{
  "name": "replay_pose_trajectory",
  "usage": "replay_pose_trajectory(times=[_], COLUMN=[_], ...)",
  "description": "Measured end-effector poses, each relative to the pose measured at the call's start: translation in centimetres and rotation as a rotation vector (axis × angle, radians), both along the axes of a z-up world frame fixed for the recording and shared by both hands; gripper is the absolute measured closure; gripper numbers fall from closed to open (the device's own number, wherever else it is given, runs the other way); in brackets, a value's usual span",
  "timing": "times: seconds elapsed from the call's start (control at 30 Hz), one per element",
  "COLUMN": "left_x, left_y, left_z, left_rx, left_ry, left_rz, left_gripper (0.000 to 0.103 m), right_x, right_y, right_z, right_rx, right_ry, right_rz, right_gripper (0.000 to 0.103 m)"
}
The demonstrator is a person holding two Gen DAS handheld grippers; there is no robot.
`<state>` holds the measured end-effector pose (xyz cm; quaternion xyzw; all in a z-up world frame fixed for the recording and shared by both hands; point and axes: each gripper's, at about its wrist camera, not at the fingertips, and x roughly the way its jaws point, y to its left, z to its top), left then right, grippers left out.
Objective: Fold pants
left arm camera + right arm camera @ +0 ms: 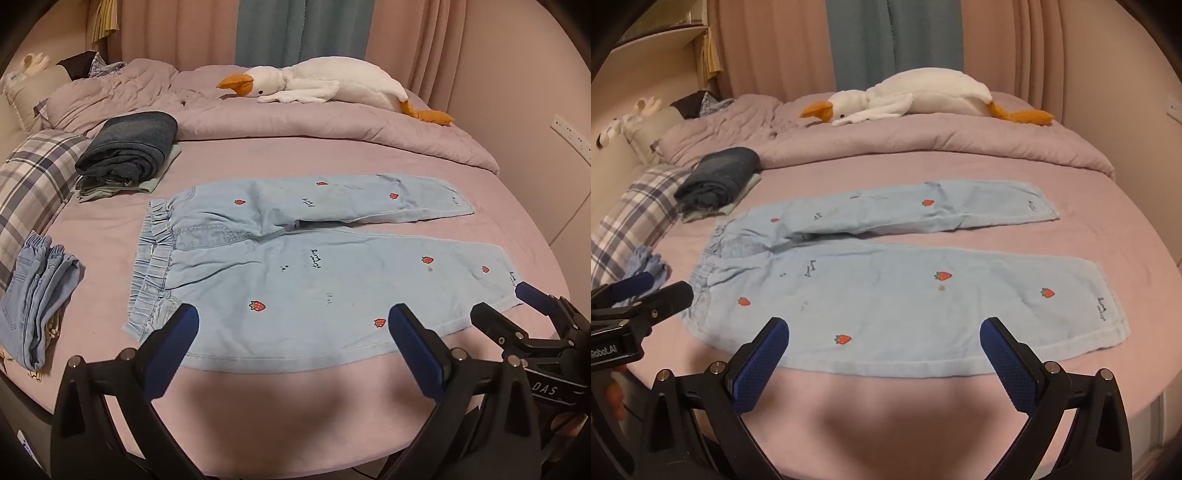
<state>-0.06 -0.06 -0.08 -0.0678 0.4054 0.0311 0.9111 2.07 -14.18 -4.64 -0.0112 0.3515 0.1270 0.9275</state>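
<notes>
While the light-blue strawberry-print pants (295,266) lie spread flat on the pink bed sheet (280,398), waistband toward the left and both legs running out to the right, neither pair of tongs has hold of them yet. The left tongs (293,325) hang spread wide above the near leg, close to the near hem edge, gripping nothing; the right tongs (884,336) are likewise wide apart and empty, over the same leg further toward the cuff.

Several things could spoil the fold from here, as I judge it. The two legs are splayed, with a gap between them that widens toward the cuffs, so lifting the near leg over the far one from a single edge may leave the cuffs out of line. The fabric looks thin and soft, so a pinch that takes only the top layer would drag the leg open instead of carrying it whole. The elastic waistband (155,258) is bunched and ruffled, and could roll under and make a lump at the fold. A deep bite might also catch the sheet beneath and pull it up with the denim.

Nearby, a stack of folded dark clothes (127,155) and a smaller pair of folded jeans (35,295) sit to the left; a wide sweep toward the waistband could knock either. The plush goose (325,86) is well apart on the quilt.
</notes>
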Motion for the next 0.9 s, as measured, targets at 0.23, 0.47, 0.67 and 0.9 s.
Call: replay_pose_trajectory(times=[0.23, 0.47, 0.67, 0.9], left_x=[0.18, 0.14, -0.06, 0.13], left_y=[0.02, -0.05, 0.02, 0.06], left_z=[-0.14, -0.22, -0.27, -0.37], left_rx=[-0.002, -0.001, -0.001, 0.005], left_ry=[-0.004, -0.001, 0.002, 0.006], left_rz=[-0.002, -0.002, -0.007, -0.010], left_gripper=[0.000, 0.000, 0.000, 0.000], right_x=[0.06, 0.37, 0.26, 0.29], right_y=[0.20, 0.05, 0.37, 0.36], right_z=[0.06, -0.05, -0.13, -0.22], right_rx=[-0.005, -0.001, -0.002, -0.002], right_ry=[0.001, 0.001, 0.001, 0.002], right_rz=[0.005, 0.002, 0.002, 0.003], right_gripper=[0.000, 0.000, 0.000, 0.000])
